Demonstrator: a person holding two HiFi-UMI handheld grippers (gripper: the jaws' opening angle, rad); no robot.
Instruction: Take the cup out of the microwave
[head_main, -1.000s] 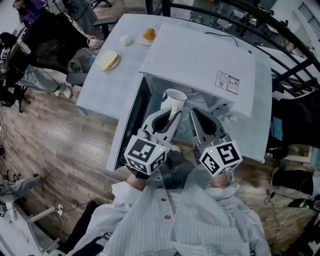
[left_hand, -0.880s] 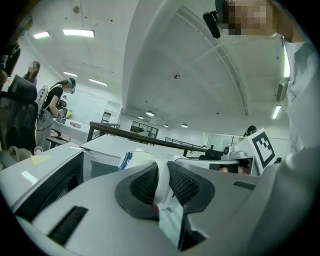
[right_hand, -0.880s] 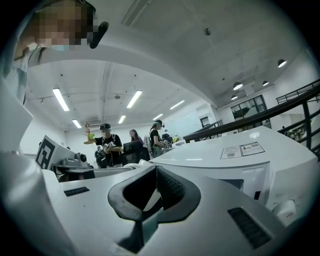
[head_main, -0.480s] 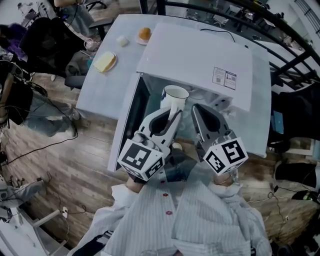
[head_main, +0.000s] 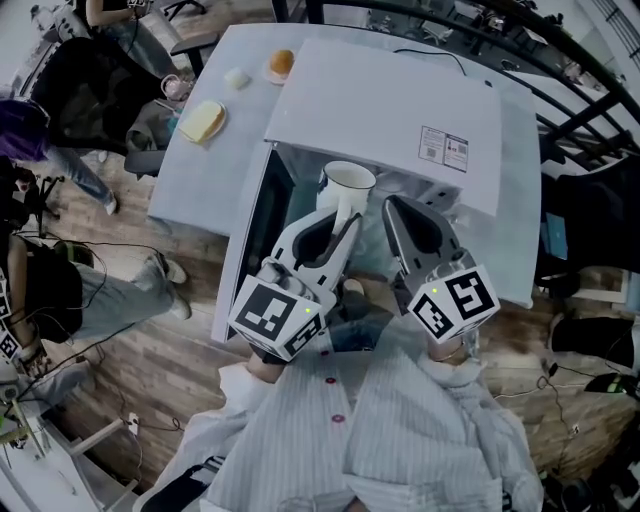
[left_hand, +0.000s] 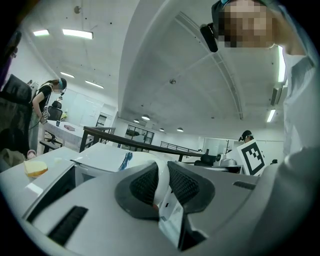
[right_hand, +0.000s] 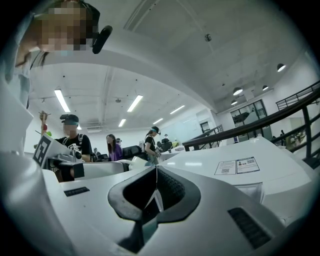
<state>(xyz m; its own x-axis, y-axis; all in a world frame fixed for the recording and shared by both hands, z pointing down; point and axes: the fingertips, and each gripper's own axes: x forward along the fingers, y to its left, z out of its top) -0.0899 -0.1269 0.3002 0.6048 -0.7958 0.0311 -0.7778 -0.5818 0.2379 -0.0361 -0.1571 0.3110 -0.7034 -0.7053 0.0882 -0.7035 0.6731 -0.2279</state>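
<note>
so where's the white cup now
Head view, centre: the tall white cup is at the mouth of the open white microwave, its wall clamped by the left gripper, beside the right gripper.

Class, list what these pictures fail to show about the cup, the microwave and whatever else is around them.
1. Cup, head view: its lower part is hidden by the left gripper, so which part is gripped is unclear.
2. Microwave interior, head view: covered by its own top.
3. Label, head view: print too small to read.
4. Left gripper view: only a white strip shows between the jaws; the gripper's own body hides the rest.
</note>
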